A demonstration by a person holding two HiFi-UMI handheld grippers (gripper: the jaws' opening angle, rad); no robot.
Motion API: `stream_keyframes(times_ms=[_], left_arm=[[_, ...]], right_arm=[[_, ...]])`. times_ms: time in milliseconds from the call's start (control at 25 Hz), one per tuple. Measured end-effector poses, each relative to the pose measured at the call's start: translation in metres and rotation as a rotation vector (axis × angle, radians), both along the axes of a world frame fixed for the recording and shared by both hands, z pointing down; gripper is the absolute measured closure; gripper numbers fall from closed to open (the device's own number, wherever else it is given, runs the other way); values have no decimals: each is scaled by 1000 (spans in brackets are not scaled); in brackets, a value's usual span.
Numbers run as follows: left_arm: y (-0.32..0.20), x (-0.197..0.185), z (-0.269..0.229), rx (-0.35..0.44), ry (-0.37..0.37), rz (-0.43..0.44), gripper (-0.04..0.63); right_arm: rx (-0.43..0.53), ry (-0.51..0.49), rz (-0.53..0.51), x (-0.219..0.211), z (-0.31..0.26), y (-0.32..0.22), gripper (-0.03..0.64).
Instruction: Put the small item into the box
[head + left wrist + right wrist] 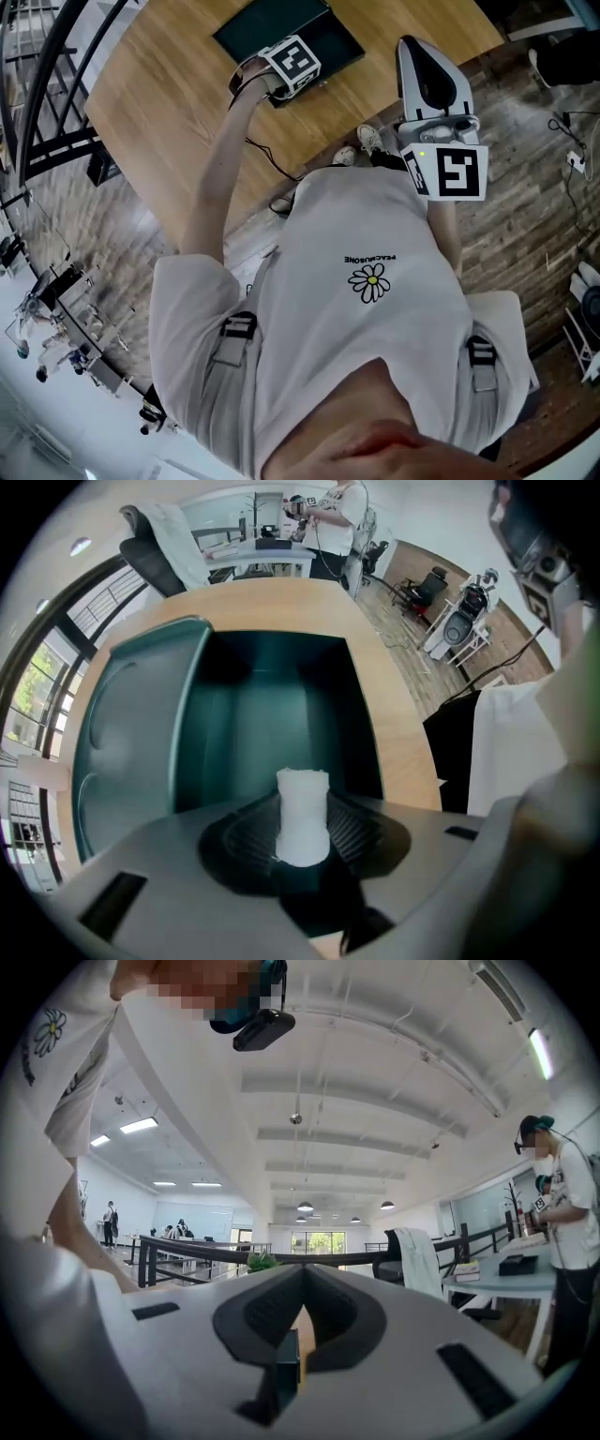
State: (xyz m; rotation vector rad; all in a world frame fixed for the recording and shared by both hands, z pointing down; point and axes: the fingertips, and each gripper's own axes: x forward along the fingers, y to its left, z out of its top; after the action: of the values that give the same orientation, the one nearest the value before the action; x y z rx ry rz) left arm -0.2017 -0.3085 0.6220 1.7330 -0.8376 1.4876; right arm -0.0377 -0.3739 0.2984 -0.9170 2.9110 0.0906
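Observation:
A small white cylindrical item (pixel 302 814) stands upright between the dark pads of my left gripper (pixel 302 799), which is shut on it. Directly below lies the open dark green box (pixel 267 700), its lid (pixel 131 733) folded out to the left. In the head view the left gripper (pixel 286 75) points straight down over the box (pixel 323 28) at the table's far side; its jaws are hidden under the marker cube. My right gripper (pixel 412 47) is held up beside my body, away from the table. Its jaws (pixel 302 1274) meet at the tips with nothing between them.
The box rests on a light wooden table (pixel 169 103). A black cable (pixel 272 164) trails over the table's near edge to the wooden floor. A railing (pixel 37 112) runs at the left. Other people stand at far desks (pixel 328 508) (pixel 562 1204).

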Motion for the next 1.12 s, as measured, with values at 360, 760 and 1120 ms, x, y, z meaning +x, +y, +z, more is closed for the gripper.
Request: stream_keyframes(times_ms=[360,760,1120], left_arm=[[-3,3,6,-12,41,9,416],[-3,5,1,-17,26,18,372],[-19,16,-39,87,110,-5,360]], right_arm=[[-4,6,26,4,4,-7,611],[-8,-6,32,7,3,-12,611],[-32,-35,7,-1,0,-8,611]])
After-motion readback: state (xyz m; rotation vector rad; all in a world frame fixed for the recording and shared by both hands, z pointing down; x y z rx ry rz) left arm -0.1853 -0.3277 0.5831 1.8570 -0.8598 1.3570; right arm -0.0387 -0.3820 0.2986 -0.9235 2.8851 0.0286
